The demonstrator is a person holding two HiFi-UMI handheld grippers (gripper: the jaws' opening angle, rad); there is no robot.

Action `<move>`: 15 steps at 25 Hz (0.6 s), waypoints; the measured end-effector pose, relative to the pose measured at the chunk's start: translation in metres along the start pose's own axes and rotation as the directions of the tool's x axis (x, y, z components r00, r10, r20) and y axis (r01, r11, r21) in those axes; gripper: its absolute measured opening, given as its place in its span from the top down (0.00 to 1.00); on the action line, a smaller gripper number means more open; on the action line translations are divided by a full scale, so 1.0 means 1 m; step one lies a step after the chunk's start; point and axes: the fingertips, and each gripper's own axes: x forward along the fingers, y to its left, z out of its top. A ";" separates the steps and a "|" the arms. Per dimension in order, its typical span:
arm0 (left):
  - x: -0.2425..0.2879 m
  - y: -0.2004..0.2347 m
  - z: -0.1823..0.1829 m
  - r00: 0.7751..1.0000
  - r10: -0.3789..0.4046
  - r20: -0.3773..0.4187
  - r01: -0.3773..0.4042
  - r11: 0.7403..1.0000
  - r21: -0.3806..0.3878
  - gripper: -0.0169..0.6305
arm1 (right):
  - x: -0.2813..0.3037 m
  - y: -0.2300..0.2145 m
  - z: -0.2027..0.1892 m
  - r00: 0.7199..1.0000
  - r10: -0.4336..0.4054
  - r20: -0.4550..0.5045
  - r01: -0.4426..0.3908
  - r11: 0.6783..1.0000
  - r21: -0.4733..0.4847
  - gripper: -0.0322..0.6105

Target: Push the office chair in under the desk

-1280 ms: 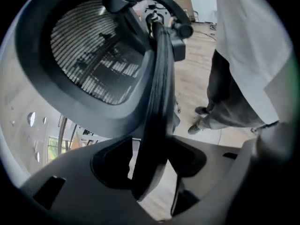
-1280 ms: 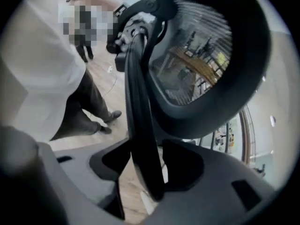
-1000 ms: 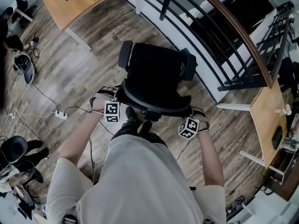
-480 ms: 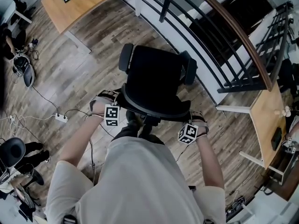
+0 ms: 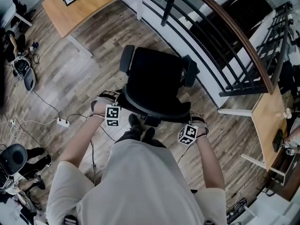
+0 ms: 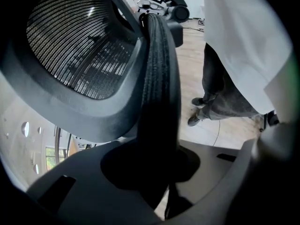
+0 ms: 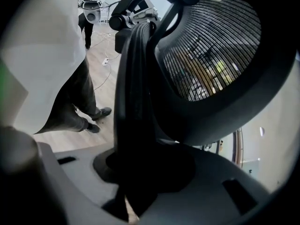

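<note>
A black office chair [image 5: 154, 76] stands on the wood floor, its mesh backrest [image 5: 152, 110] nearest me. My left gripper [image 5: 117, 103] holds the backrest's left rim; in the left gripper view the padded rim [image 6: 159, 78] fills the gap of that gripper [image 6: 157, 172]. At the rim's right end is my right gripper [image 5: 191, 118]. Its jaws are closing, and in the right gripper view the rim [image 7: 136, 88] runs between the jaws of this gripper [image 7: 140, 172], touching both. A wooden desk [image 5: 82, 3] lies ahead to the left.
A dark railing [image 5: 225, 36] curves past the chair's far right side. A second wooden desk [image 5: 267, 118] stands at the right. A power strip [image 5: 62, 122] and cables lie on the floor at the left, with another chair [image 5: 11, 153] beyond. My feet [image 5: 140, 125] stand just behind the backrest.
I have stepped slightly forward; the far desk shows a little lower in view. Both grippers stay at the backrest's rim, and the chair has barely shifted.
</note>
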 end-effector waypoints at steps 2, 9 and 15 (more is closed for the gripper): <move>0.001 0.010 -0.011 1.000 0.000 0.000 0.000 1.000 0.000 0.83 | 0.003 -0.008 0.009 1.000 -0.002 -0.002 0.002 1.000 0.004 0.75; 0.012 0.041 -0.034 1.000 0.013 0.004 -0.013 1.000 -0.003 0.83 | 0.021 -0.038 0.027 1.000 -0.001 -0.009 0.002 1.000 0.013 0.75; 0.023 0.068 -0.055 1.000 0.026 0.012 -0.026 1.000 -0.001 0.82 | 0.035 -0.066 0.043 1.000 -0.012 -0.015 0.012 1.000 0.014 0.75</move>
